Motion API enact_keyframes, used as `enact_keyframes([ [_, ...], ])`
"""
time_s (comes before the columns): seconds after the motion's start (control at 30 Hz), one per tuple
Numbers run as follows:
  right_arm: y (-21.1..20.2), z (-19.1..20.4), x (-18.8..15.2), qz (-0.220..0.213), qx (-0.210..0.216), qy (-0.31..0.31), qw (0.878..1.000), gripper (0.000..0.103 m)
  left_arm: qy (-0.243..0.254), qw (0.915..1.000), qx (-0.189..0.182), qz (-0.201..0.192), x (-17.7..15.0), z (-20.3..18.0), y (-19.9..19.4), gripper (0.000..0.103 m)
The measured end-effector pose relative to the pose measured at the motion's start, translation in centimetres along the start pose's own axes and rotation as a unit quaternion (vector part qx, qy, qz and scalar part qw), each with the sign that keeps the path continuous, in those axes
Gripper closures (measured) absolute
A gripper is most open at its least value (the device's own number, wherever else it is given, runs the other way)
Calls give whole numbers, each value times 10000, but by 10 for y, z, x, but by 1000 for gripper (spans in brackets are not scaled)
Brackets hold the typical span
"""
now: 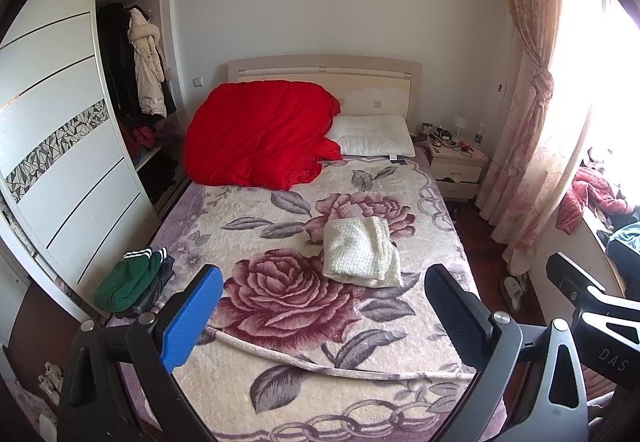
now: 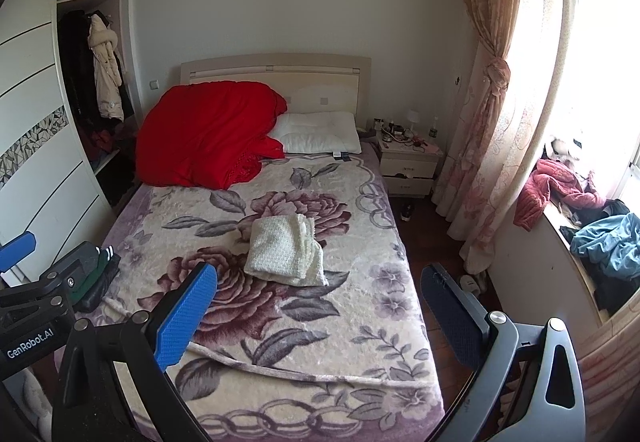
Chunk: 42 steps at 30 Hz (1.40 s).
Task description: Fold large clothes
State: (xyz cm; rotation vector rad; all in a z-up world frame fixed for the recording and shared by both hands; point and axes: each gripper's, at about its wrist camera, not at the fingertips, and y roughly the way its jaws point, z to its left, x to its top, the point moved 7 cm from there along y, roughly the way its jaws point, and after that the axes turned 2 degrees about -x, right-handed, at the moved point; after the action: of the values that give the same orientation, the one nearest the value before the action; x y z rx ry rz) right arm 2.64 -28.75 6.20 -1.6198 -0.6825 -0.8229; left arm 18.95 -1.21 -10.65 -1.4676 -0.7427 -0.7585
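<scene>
Centrally, in both views: one folded cream knit garment (image 1: 362,252) (image 2: 286,250), lying flat on the floral blanket (image 1: 280,322) (image 2: 280,330) that covers the bed (image 1: 324,71) (image 2: 276,67).

Left tool (image 1: 324,318): both fingers spread wide, nothing between them. Blue-padded finger (image 1: 192,316) at lower left of frame, dark finger (image 1: 456,316) at lower right. The cream garment sits above and between the two, apart from both, nearer the dark finger's tip. The tool is held above the foot end of the bed, touching nothing.

Right tool (image 2: 320,314): likewise spread wide and empty. Blue-padded finger (image 2: 186,316) lower left, dark finger (image 2: 452,312) lower right. The cream garment lies above the gap, nearer the blue finger's tip, not touching.

Each tool shows at the other view's edge: the right one at the lower right edge of the left view, the left one at the lower left edge of the right view.

Other items:
- Green garment with white stripes (image 1: 128,280), on top of a dark one, at the blanket's left edge.
- Red quilt (image 1: 260,129) (image 2: 208,133), bunched at upper left of the bed.
- White pillow (image 1: 374,135) (image 2: 320,131), just right of the quilt, touching it.
- Wardrobe (image 1: 60,121) (image 2: 36,121), left of frame, coats hanging in its open section.
- Nightstand (image 1: 456,167) (image 2: 408,163), right of the pillow, cluttered top.
- Pink floral curtain (image 1: 524,101) (image 2: 492,89), tied back, right of frame.
- Heaped clothes (image 2: 600,242) on the window ledge, far right.
</scene>
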Motion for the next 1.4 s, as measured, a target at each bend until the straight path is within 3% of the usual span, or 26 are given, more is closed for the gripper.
enact_keyframes([
  [1.4,-8,7,21,-126,72,-107,9998,0,3,9999,-27,-98,8,1,-20,0],
])
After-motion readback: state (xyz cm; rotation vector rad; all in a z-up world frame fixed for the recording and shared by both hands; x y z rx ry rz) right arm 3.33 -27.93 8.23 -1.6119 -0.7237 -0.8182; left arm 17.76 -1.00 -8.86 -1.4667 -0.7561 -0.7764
